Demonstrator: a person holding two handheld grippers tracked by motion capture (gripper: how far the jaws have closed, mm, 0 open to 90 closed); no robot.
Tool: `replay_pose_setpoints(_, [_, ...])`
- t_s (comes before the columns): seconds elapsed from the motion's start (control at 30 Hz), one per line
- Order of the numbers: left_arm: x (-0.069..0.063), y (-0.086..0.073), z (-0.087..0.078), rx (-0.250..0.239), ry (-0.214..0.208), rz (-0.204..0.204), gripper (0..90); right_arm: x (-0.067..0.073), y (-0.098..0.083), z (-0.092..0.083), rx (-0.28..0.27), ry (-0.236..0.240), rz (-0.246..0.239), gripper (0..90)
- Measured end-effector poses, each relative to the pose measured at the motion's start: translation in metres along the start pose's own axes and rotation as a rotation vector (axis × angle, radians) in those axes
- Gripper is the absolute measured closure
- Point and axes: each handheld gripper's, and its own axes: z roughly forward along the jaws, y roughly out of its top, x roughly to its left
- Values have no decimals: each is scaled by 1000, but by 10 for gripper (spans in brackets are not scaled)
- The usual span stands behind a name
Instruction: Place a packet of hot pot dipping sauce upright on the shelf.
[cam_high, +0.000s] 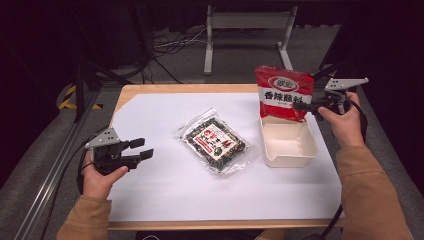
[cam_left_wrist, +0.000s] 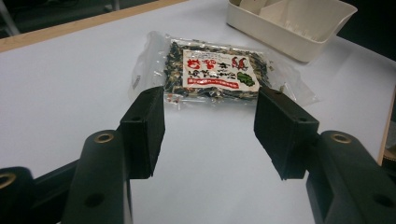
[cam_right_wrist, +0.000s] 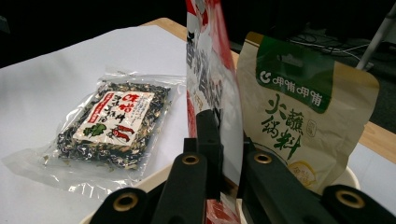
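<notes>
A red printed pouch (cam_high: 283, 92) hangs upright over the far end of a cream box (cam_high: 290, 160), with my right gripper (cam_high: 300, 106) shut on its lower right edge. In the right gripper view the red pouch (cam_right_wrist: 210, 70) is pinched edge-on between my right gripper's (cam_right_wrist: 224, 140) jaws. Just behind it a beige and green pouch (cam_right_wrist: 299, 116) stands in the box. A clear packet of dark dried food (cam_high: 216, 140) lies flat mid-table. My left gripper (cam_high: 141, 148) rests open at the left, pointing at the packet (cam_left_wrist: 212, 72), nothing between the jaws of this left gripper (cam_left_wrist: 210, 135).
White paper (cam_high: 165, 200) covers the wooden table (cam_high: 150, 90). The box (cam_left_wrist: 289, 32) sits at the right, close to the table's right edge. A metal stand (cam_high: 247, 22) and cables lie on the floor beyond the far edge.
</notes>
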Motion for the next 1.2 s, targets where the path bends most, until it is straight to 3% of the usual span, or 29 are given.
replay_pose_setpoints(0.73, [1,-5,-6,2,17,-19,438,-22,-20,16,34,-19,63,885])
replay_pose_setpoints(0.97, [1,-6,-4,6,16,-20,437,-19,-24,27,76,-73,18,885])
replay_pose_setpoints(1.2, [2,-6,-5,4,13,-16,437,-21,-29,33,84,-111,40,885])
